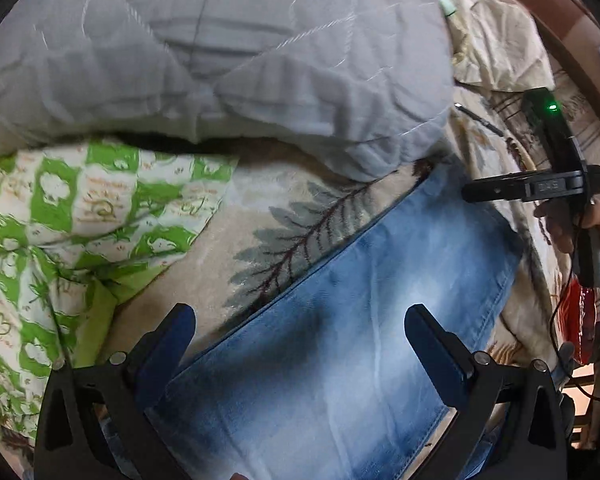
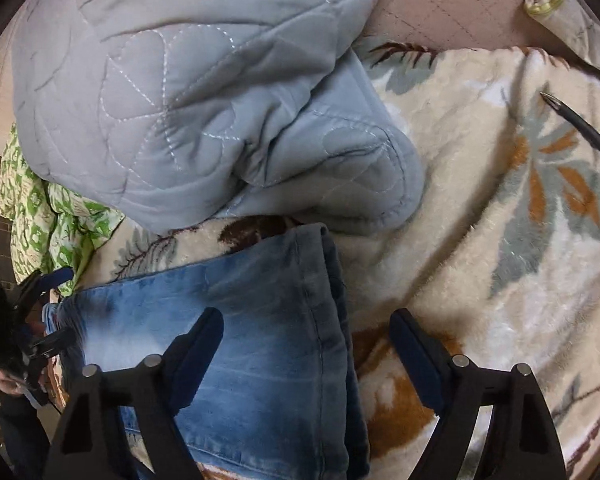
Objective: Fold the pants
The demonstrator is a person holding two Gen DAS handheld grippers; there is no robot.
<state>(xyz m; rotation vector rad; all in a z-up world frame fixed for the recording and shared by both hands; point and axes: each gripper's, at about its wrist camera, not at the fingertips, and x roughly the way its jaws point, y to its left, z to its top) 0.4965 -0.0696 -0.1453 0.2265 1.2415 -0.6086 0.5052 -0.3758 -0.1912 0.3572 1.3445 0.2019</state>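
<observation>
- Faded blue denim pants [image 1: 340, 320] lie flat on the cream fleece blanket with a leaf print [image 2: 480, 220] covering the bed, already doubled lengthwise by the look of the stacked edge, which would leave a crosswise fold to do.
- Left claw [image 1: 300, 332] hangs wide above the denim, gripping nothing.
- Right claw [image 2: 306, 340] straddles the pants' thick folded edge, also wide, pads clear of cloth, probably lining up to pinch it.
- Grey quilted comforter [image 2: 188, 100] is bunched just beyond the pants, so there is little room for the fold.

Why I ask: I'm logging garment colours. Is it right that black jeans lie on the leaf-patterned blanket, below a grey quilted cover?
Not quite. The jeans are faded blue, not black, as the right wrist view shows. They do lie on the leaf-patterned blanket, below the grey quilted cover.
</observation>
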